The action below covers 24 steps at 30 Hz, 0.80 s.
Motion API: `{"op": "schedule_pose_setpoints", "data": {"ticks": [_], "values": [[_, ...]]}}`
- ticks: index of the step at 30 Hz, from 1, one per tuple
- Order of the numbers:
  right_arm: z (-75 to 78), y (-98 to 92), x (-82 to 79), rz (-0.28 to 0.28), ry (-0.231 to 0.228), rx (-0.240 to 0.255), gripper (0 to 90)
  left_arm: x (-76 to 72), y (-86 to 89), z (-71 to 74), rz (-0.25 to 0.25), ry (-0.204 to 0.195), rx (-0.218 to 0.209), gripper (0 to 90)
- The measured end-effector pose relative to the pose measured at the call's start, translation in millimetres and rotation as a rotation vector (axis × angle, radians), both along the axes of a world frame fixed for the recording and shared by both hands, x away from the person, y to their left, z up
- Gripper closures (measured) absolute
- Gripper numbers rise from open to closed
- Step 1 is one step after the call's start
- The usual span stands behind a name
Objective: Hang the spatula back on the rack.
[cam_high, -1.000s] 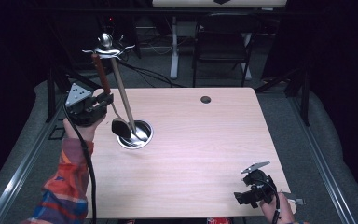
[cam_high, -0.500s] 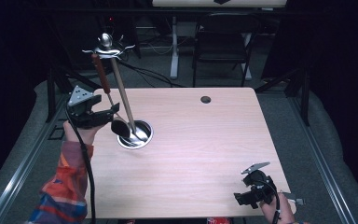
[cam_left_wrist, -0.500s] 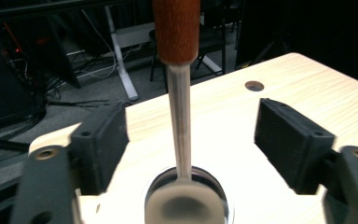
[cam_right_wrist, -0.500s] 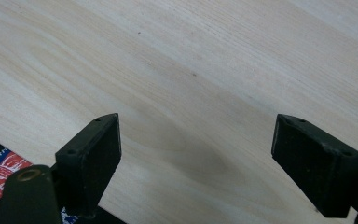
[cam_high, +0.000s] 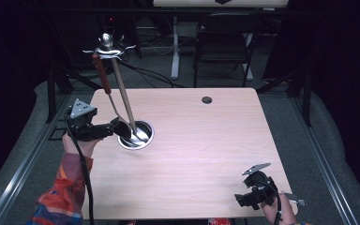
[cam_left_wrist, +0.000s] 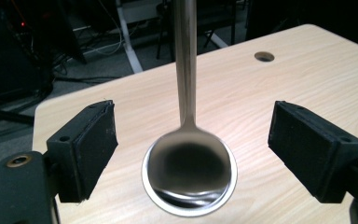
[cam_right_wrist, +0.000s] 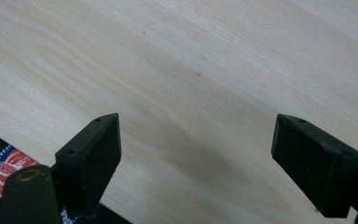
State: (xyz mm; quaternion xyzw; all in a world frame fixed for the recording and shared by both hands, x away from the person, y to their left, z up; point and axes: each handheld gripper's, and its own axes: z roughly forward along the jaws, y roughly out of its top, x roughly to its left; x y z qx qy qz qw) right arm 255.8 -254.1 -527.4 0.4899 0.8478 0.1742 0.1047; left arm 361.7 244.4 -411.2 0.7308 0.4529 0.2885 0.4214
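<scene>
A steel utensil stand has a round dished base (cam_high: 143,139) (cam_left_wrist: 189,175) at the table's left and a thin pole (cam_high: 122,96) (cam_left_wrist: 185,60) with hooks on top. From a hook hangs a utensil with a red-brown handle (cam_high: 99,72); its black head reaches the base's left rim. My left gripper (cam_high: 114,127) (cam_left_wrist: 191,154) is level beside the base. Its jaws have just been opening and stand open, with the pole and base beyond them and nothing pressed. My right gripper (cam_high: 243,199) (cam_right_wrist: 196,158) rests open over bare wood at the front right.
The light wooden table (cam_high: 206,150) has a cable hole (cam_high: 206,100) near its far edge. A dark chair (cam_high: 222,44) and a desk leg stand behind it. Red printed cloth (cam_right_wrist: 4,168) lies below the table's front edge, by the right gripper.
My left gripper has sunk from beside the hanging utensil down toward the stand's base, and its jaws have gone from shut to open. The right gripper has not moved.
</scene>
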Motion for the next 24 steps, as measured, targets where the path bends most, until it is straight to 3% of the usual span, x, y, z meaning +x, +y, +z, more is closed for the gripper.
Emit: {"op": "schedule_pose_setpoints", "data": {"ticks": [7,11,13,16,19,24], "values": [[-1.0,0.5,-0.4,0.001,-0.002,0.006,15.4,-13.1,3.0,-21.9,0.026,0.044,0.008,12.9],[-1.4,1.0,-0.4,0.008,0.002,-0.005,15.3,-23.2,0.6,-44.8,0.035,0.078,0.082,12.2],[-1.4,1.3,-0.2,0.017,0.006,-0.014,15.6,-26.7,-1.8,-61.7,0.017,0.127,0.125,12.0],[-0.7,1.4,-0.3,0.024,0.01,-0.017,15.3,-28.8,-3.8,-75.7,0.0,0.175,0.154,10.1],[-0.7,1.5,-0.3,0.029,0.011,-0.019,15.4,-28.3,-4.9,-81.4,-0.008,0.191,0.166,8.7],[-0.6,1.4,-0.2,0.041,0.019,-0.036,15.4,-26.5,-3.1,-82.5,0.005,0.194,0.146,8.0]]}}
